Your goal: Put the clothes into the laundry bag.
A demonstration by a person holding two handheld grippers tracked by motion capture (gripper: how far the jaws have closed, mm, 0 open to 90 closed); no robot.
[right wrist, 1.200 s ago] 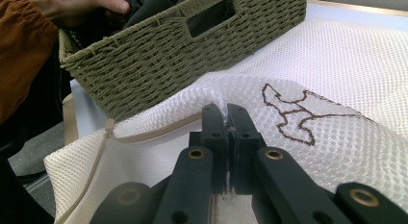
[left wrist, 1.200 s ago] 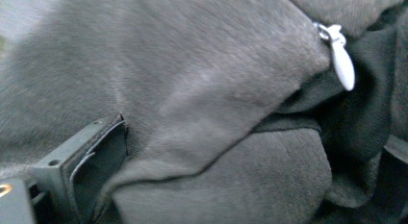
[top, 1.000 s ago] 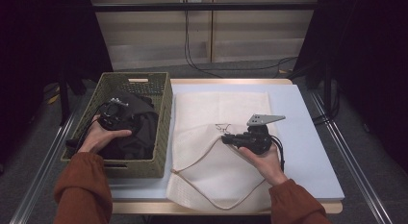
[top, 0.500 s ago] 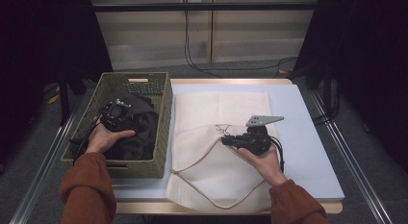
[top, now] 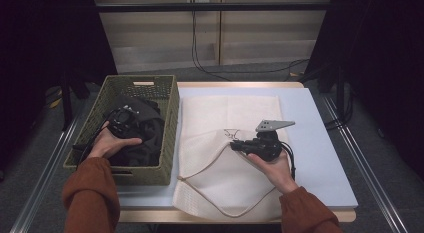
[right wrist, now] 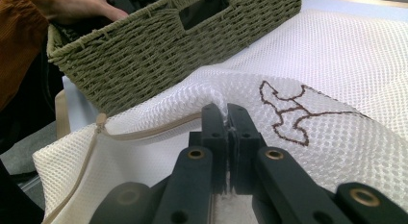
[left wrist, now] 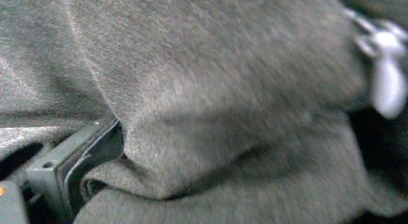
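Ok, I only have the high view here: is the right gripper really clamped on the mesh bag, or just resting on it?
Observer: Clamped. In the right gripper view, the right gripper has its jaws shut on a raised fold of the white mesh bag.
Operator: Where on the bag is that fold?
Observer: At the edge with the beige trim, which runs up to the jaws, next to a brown stitched figure.
Operator: And the left gripper down in the basket?
Observer: The left gripper view shows dark grey fabric draped over one jaw. I cannot tell whether it is gripped.
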